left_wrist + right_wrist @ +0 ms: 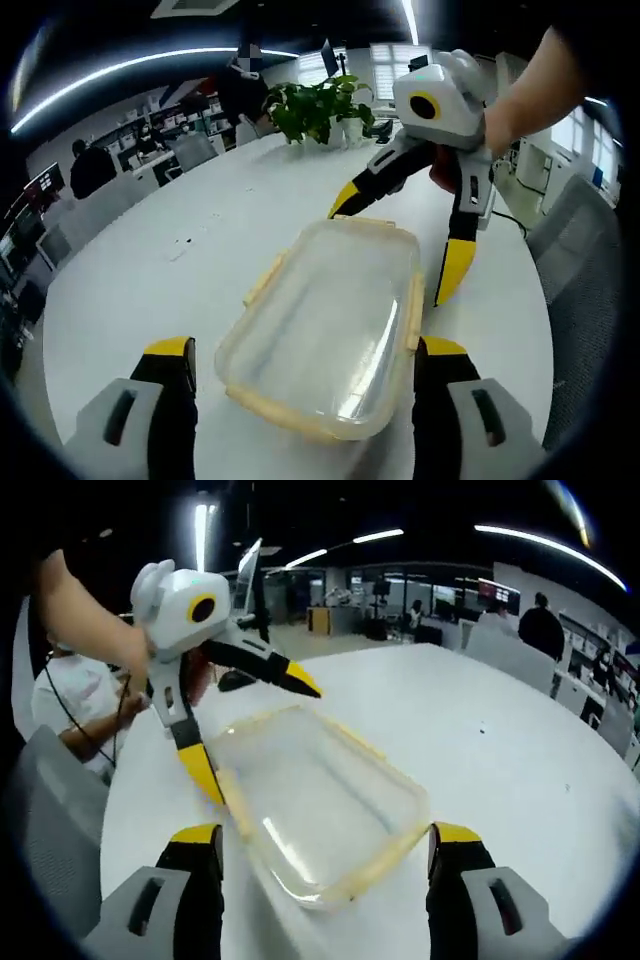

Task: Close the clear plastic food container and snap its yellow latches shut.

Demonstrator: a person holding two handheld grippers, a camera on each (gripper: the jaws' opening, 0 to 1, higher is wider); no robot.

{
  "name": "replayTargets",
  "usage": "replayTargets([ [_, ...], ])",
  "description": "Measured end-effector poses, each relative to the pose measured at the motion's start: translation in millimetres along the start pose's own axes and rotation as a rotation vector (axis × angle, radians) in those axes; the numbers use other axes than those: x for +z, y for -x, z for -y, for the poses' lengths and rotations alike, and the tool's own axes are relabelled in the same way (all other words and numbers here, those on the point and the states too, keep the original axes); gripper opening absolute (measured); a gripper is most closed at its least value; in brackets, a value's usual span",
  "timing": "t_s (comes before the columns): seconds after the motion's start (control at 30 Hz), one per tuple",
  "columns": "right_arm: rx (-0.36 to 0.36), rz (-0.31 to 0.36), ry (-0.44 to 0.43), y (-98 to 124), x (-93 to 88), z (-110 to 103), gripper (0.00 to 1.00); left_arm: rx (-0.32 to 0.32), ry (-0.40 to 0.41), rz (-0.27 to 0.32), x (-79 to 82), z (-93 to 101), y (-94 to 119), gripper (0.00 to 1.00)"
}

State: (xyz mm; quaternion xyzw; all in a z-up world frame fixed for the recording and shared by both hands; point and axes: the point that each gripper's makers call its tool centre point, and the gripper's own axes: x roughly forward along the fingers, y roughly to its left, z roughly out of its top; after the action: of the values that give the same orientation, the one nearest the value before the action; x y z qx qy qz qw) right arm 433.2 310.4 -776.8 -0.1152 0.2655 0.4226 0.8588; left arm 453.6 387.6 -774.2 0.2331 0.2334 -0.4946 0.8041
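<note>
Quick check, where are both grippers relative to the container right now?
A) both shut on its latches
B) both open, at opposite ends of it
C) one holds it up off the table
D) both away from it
B: the left gripper and right gripper are each open, with the container between them on the table.

Honestly I'm not seeing any readable text, label, brand or number on anything in either view.
</note>
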Motion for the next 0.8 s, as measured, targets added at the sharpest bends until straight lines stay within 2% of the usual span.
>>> replayTargets([
  [0.17,-0.031,0.021,-0.045,6.6,-0.2,4.3,0.84,0.049,0.065,0.004,-3.5,-0.2,9.4,0.88],
  [0.3,-0.059,0.032,-0.070,11.2,-3.0,3.7,0.84,0.089,0.103,0.029,-3.5,-3.5,16.5,0.88],
  [0.4,-0.081,0.042,-0.086,12.1,-5.5,1.2,0.83,0.119,0.175,0.033,-12.4,-4.1,18.6,0.86],
  [0.5,-0.096,0.050,-0.097,11.9,-5.6,-1.3,0.81,0.151,0.207,0.044,-16.4,-2.9,22.0,0.85],
  [0.67,-0.140,0.079,-0.130,14.1,-4.0,-2.4,0.80,0.194,0.216,0.070,-17.3,2.9,27.6,0.85],
  [0.8,-0.183,0.128,-0.201,18.5,-2.3,0.7,0.78,0.218,0.237,0.099,-15.7,6.3,32.6,0.84],
])
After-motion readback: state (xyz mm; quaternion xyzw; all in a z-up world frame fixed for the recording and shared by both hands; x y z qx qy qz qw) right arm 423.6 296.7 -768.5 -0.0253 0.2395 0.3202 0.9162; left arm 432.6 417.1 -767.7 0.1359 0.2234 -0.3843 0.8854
